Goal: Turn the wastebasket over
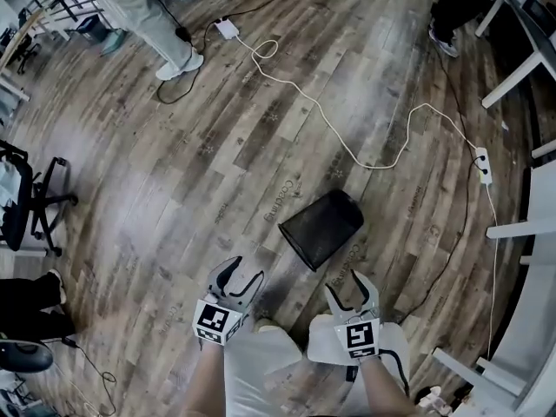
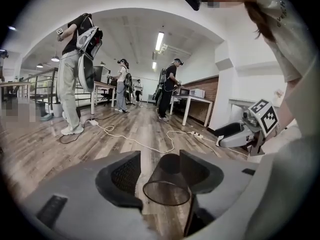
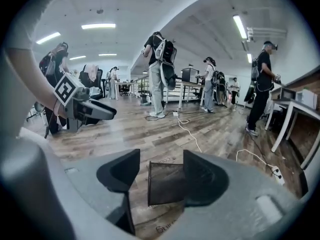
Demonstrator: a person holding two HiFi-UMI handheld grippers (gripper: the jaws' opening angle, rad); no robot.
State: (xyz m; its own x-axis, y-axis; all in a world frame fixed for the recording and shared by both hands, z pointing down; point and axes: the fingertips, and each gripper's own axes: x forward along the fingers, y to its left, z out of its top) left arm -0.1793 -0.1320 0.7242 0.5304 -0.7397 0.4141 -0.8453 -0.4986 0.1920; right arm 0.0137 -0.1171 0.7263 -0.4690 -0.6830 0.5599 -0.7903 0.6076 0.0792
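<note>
A black mesh wastebasket [image 1: 321, 227] lies on its side on the wood floor, just ahead of both grippers. In the left gripper view the wastebasket [image 2: 167, 184] shows its round open mouth toward me; in the right gripper view the wastebasket [image 3: 167, 184] shows its side. My left gripper [image 1: 243, 272] hovers at its near left with the jaws apart and nothing between them. To the basket's near right, my right gripper [image 1: 346, 285] is also open and empty. Neither touches the basket. The left gripper [image 2: 160, 156] and right gripper [image 3: 161, 156] each frame it from a short way off.
A white cable [image 1: 347, 146] runs across the floor to a power strip [image 1: 483, 165]. A black office chair [image 1: 26, 202] stands at the left, white table legs [image 1: 521, 68] at the right. Other people [image 1: 156, 24] stand at the far side.
</note>
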